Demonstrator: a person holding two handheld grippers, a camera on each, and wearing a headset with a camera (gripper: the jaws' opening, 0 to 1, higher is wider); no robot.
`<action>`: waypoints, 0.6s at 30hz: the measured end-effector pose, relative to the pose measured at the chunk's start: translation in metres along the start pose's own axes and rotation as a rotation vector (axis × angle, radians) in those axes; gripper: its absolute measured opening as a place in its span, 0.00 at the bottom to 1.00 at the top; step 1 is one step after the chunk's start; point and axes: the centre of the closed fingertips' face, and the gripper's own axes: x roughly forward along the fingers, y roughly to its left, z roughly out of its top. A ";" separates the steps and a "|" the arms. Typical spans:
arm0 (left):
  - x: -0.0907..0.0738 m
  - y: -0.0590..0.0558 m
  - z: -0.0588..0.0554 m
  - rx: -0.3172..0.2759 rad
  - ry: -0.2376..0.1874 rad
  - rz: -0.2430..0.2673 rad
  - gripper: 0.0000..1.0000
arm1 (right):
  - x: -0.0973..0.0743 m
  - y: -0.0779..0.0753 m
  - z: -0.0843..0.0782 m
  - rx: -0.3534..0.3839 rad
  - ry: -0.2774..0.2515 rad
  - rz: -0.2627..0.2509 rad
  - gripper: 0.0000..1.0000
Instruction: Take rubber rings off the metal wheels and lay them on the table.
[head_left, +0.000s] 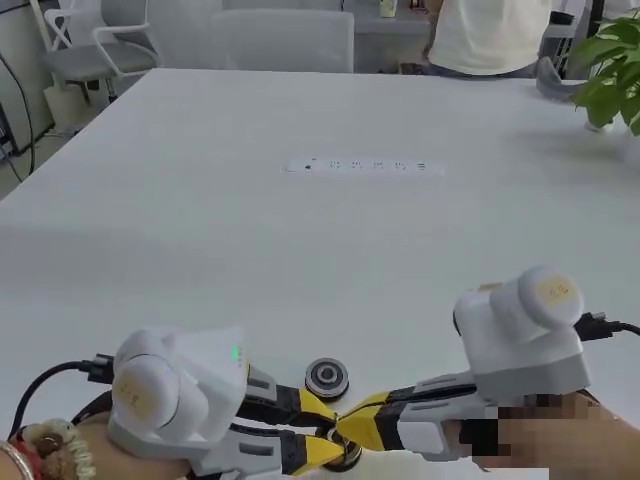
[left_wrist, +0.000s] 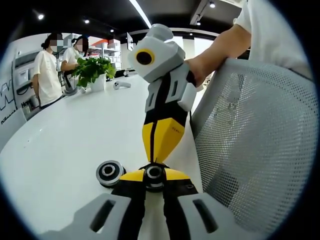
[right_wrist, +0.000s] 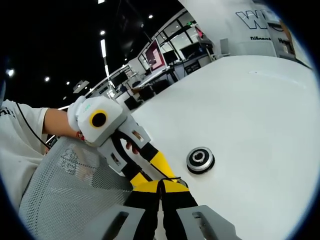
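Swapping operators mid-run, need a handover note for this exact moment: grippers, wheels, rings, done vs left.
Left gripper: shut on a metal wheel at the near edge of the table.
Right gripper: jaws shut, tips at that wheel's rim. Unclear whether they have its rubber ring pinched.
Second wheel: lies flat on the table just beyond the grippers, and its dark ring appears to be on.
Done: no ring laid down yet.
Left: strip the held wheel, lay its ring down, then do the second wheel.
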 end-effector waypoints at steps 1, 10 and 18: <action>0.000 0.000 0.000 0.001 0.000 0.000 0.07 | 0.000 0.000 0.001 0.000 -0.002 0.002 0.00; 0.000 0.000 0.000 0.000 0.000 0.000 0.07 | 0.000 0.003 0.002 0.004 -0.010 0.013 0.00; 0.000 0.000 0.000 -0.021 -0.013 0.009 0.07 | -0.001 -0.003 -0.001 -0.017 0.007 -0.017 0.00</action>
